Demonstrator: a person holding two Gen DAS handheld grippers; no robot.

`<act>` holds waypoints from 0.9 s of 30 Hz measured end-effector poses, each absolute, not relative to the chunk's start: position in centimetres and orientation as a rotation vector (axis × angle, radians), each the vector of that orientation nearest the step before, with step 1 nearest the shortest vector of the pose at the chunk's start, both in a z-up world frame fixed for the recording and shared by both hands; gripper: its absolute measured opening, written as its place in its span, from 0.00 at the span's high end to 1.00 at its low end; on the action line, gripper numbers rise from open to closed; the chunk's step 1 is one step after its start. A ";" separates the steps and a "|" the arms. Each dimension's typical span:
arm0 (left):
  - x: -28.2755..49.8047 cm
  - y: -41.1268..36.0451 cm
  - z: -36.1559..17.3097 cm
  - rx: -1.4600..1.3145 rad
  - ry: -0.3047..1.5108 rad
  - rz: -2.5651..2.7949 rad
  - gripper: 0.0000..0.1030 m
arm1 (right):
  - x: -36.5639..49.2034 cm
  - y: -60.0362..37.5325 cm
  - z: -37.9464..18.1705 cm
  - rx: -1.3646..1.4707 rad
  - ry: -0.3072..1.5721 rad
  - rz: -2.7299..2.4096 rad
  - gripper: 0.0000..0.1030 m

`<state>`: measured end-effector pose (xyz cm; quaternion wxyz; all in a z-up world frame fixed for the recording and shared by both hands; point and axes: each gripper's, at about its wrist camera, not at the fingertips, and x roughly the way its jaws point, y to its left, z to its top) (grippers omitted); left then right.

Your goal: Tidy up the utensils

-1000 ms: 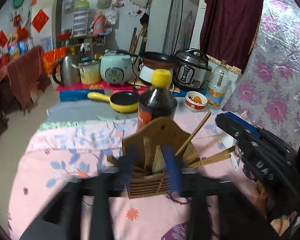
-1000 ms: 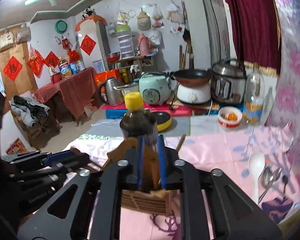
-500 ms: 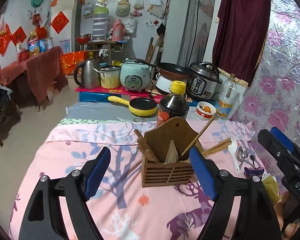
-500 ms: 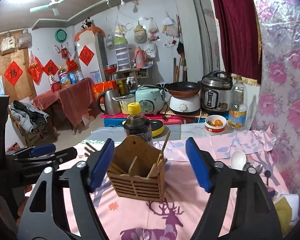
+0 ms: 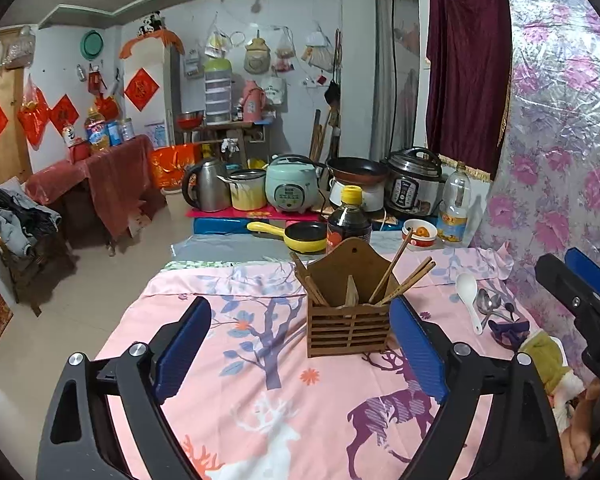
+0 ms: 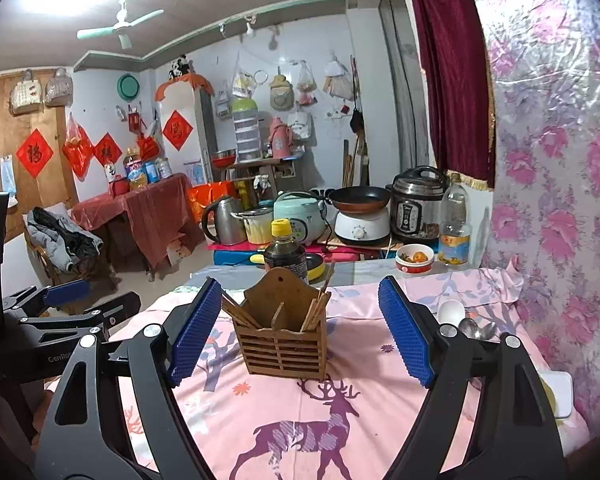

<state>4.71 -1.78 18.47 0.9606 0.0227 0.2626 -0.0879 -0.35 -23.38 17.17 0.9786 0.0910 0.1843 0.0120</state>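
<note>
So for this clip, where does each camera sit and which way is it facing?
Left wrist: on the left gripper, above the table, facing the wooden utensil holder; jaws open, right gripper at the right edge.
Right wrist: on the right gripper, same heading; jaws open, left gripper at the left.
Shared: holder, sauce bottle, spoons.

Both tongs, left [image 5: 300, 344] and right [image 6: 300, 328], opened wide and pulled back from wooden holder [image 6: 281, 344]; nothing gripped.
</note>
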 end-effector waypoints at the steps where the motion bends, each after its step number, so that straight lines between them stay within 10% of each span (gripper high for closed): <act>1: 4.4 -1.7 18.6 0.042 0.528 -0.176 0.13 | -0.8 -23.4 17.3 0.185 0.366 0.019 0.24; 27: 7.3 -2.5 8.4 0.091 0.609 -0.046 0.06 | 3.2 -21.9 5.9 0.094 0.613 -0.110 0.06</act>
